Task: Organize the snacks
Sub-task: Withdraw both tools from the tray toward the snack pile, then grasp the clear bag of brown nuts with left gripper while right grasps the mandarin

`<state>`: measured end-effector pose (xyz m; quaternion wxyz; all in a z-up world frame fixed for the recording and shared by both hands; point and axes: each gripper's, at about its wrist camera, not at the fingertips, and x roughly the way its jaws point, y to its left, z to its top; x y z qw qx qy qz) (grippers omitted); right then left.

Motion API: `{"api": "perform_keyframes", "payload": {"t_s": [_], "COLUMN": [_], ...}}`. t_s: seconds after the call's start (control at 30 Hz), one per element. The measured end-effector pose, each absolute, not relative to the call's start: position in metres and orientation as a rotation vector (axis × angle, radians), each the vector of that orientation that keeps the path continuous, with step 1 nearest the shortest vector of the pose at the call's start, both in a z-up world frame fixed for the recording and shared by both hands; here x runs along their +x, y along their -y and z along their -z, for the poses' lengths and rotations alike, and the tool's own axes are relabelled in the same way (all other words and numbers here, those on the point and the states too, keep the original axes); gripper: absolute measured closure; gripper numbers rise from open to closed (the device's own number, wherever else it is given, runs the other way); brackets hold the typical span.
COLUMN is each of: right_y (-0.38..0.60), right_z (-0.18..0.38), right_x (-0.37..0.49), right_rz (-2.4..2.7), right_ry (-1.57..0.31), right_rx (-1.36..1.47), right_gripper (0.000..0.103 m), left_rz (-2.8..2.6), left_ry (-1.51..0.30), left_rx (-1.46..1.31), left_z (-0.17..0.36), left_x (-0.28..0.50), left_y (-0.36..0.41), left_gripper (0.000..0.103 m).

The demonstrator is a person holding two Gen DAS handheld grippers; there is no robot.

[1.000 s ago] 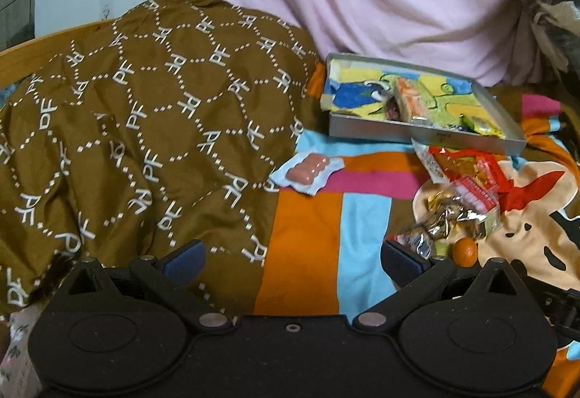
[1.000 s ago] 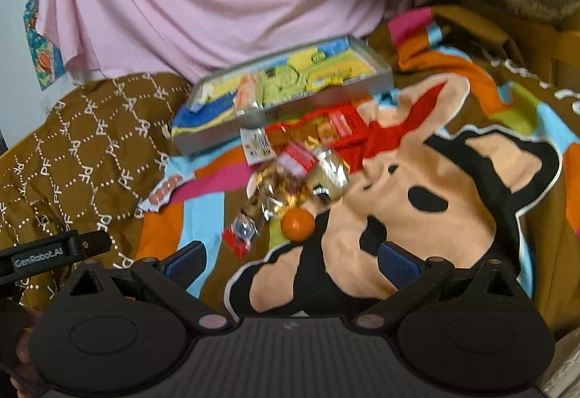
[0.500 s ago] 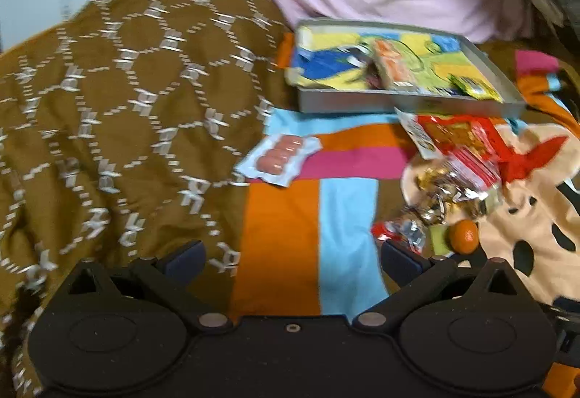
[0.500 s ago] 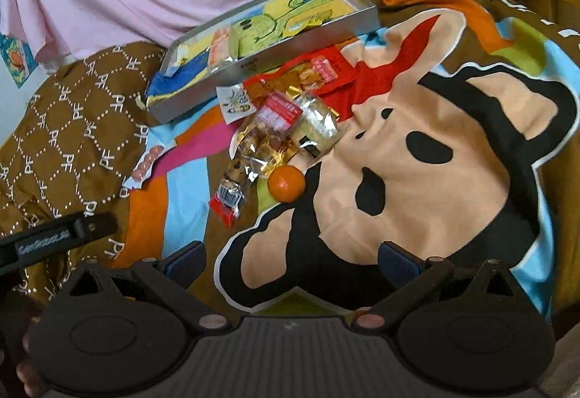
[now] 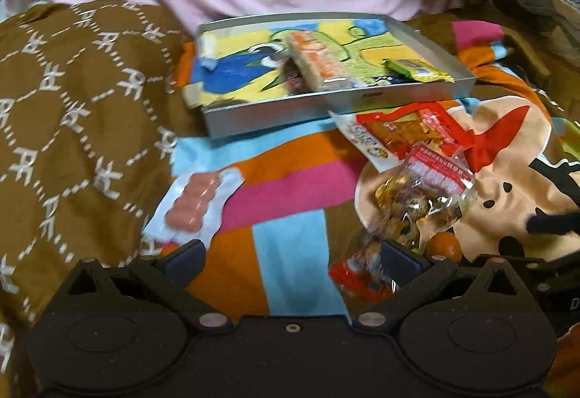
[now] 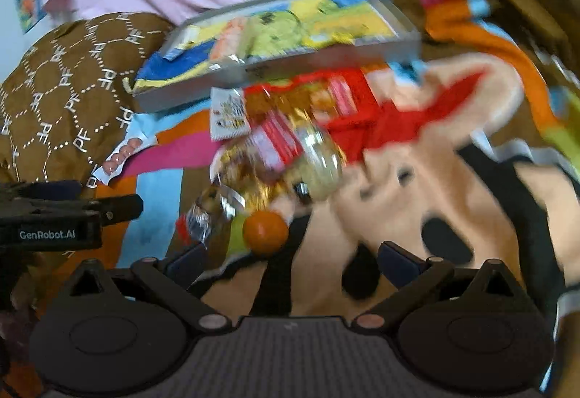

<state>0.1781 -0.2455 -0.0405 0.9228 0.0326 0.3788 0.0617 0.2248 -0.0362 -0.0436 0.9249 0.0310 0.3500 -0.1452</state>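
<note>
Landmark: the shallow grey tray lies on a bright patchwork blanket spread over a bed; all places below are given relative to it.
Left gripper: jaws wide apart, holding nothing; it hovers well in front of the tray, over the blanket's blue stripe.
Right gripper: jaws wide apart and empty, low over the blanket in front of the tray, near the orange fruit.
Snacks already in the tray: a long orange-and-white wrapped bar near the middle and a green-yellow packet towards the tray's right end.
Snacks outside: a red pouch touching the tray's front wall; a clear crinkled bag of gold-wrapped sweets just in front of that; a small red-ended wrapper farther forward; a pale blue pack of pink sausages in front of the tray's left end, at the edge of a brown patterned cloth.
Appearance: the wrappers are thin, glossy and crumpled; the fruit is round and smooth.
Risk 1: the fruit may roll off the soft, uneven blanket if a finger nudges it before the jaws close.
Risk 2: overlapping packets may drag a neighbour along when one is lifted.
Risk 3: the right view is motion-blurred, so fine placement is uncertain.
</note>
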Motion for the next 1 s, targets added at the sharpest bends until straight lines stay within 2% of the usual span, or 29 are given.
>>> {"api": "perform_keyframes", "payload": {"t_s": [0.1, 0.3, 0.57, 0.67, 0.9, 1.0], "right_y": [0.249, 0.259, 0.232, 0.229, 0.230, 0.227], "right_z": [0.048, 0.066, 0.074, 0.075, 0.075, 0.076], "right_x": [0.194, 0.212, 0.201, 0.200, 0.200, 0.202], "right_rz": [-0.243, -0.368, -0.364, -0.357, -0.344, -0.348], "right_ry": [-0.773, -0.864, -0.822, -0.805, -0.790, -0.792], "right_rx": [0.008, 0.073, -0.117, -0.136, -0.146, -0.155], "right_gripper": [0.000, 0.000, 0.003, 0.008, 0.026, 0.031], "left_rz": [0.337, 0.444, 0.602, 0.640, 0.724, 0.756], "left_ry": [-0.712, -0.745, -0.780, -0.785, -0.822, -0.839], "left_rx": [0.073, 0.096, 0.173, 0.194, 0.195, 0.185], "left_z": [0.046, 0.052, 0.061, 0.063, 0.065, 0.064], "left_x": [0.236, 0.254, 0.264, 0.268, 0.276, 0.280], "left_y": [0.040, 0.051, 0.077, 0.084, 0.095, 0.099], "left_gripper": [0.001, 0.001, 0.001, 0.003, 0.021, 0.025]}}
